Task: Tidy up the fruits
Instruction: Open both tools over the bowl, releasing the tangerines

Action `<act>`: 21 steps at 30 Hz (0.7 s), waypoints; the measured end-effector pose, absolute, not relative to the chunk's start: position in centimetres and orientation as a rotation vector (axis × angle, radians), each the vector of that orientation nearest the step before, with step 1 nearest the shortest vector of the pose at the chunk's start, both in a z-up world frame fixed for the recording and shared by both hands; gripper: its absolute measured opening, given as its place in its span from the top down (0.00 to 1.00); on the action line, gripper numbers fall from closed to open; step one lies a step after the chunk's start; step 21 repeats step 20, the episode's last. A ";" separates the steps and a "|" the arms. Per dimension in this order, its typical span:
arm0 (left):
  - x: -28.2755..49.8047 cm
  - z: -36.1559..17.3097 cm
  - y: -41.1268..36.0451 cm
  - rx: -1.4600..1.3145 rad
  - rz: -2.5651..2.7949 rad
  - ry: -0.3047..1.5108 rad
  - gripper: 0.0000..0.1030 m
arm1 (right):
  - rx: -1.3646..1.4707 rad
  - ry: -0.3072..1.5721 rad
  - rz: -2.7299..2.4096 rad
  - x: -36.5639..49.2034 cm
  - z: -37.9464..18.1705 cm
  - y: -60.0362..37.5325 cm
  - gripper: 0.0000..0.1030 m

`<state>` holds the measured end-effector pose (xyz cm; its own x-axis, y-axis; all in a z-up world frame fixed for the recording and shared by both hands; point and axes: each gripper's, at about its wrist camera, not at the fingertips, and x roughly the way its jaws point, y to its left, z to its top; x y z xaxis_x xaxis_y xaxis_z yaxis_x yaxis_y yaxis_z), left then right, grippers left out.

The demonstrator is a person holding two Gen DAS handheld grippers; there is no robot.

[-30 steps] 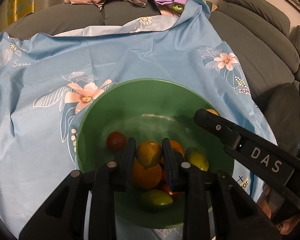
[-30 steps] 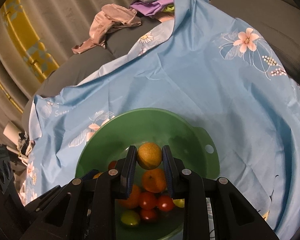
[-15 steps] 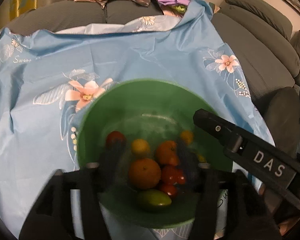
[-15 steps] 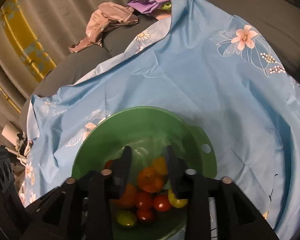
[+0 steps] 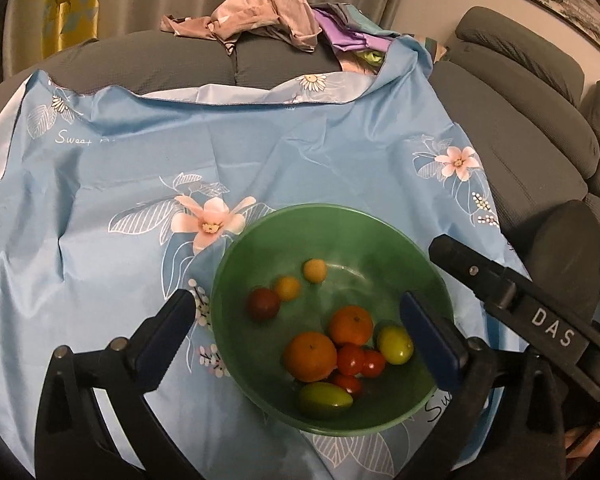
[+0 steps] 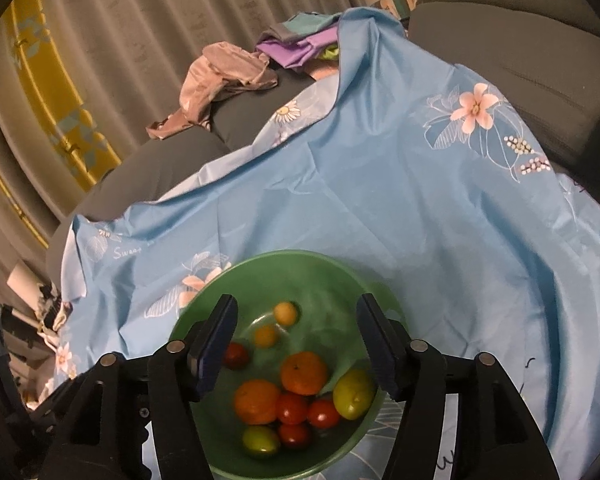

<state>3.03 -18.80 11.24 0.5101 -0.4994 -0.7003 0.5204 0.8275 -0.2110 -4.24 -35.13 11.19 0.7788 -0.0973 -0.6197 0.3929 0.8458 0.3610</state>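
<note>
Since a second ago both small yellow-orange fruits have left the jaws: the one the left gripper (image 5: 300, 328) held and the one the right gripper (image 6: 296, 344) held now lie loose near the far side of the green bowl (image 5: 236, 264), one (image 5: 315, 270) a little beyond the other (image 5: 287, 288). Both sets of jaws have just been opening, and nothing sits between either pair now; the left stands spread very wide, the right about half spread. Both hang over the bowl, angled down into it, which fits a drop from low above the bowl so the fruit lands inside instead of bouncing out. The bowl sits on the blue floral cloth (image 5: 260, 152) spread over the grey sofa (image 5: 532, 148), and it gathers all the fruit in view: two oranges (image 5: 310, 356), touching each other, a cluster of small red tomatoes (image 5: 360, 360) just beside them, a yellow-green fruit (image 5: 396, 345) towards the right wall, a green one (image 5: 325, 400) at the near side, and a dark red one (image 5: 263, 304) close to the two dropped pieces. No fruit shows on the cloth itself, so the gathering seems largely done. A heap of clothes (image 5: 260, 16) lies on the sofa back, well apart from the bowl.
</note>
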 end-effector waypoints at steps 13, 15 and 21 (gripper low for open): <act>2.7 10.8 -18.9 0.061 -0.605 0.823 0.01 | 0.504 0.643 -0.313 -4.3 10.9 -35.7 0.38; 2.6 10.8 -18.8 0.059 -0.606 0.823 0.01 | 0.502 0.643 -0.312 -4.3 10.9 -35.8 0.38; 2.4 11.0 -18.2 0.061 -0.585 0.817 0.01 | 0.494 0.643 -0.305 -4.5 10.8 -35.6 0.38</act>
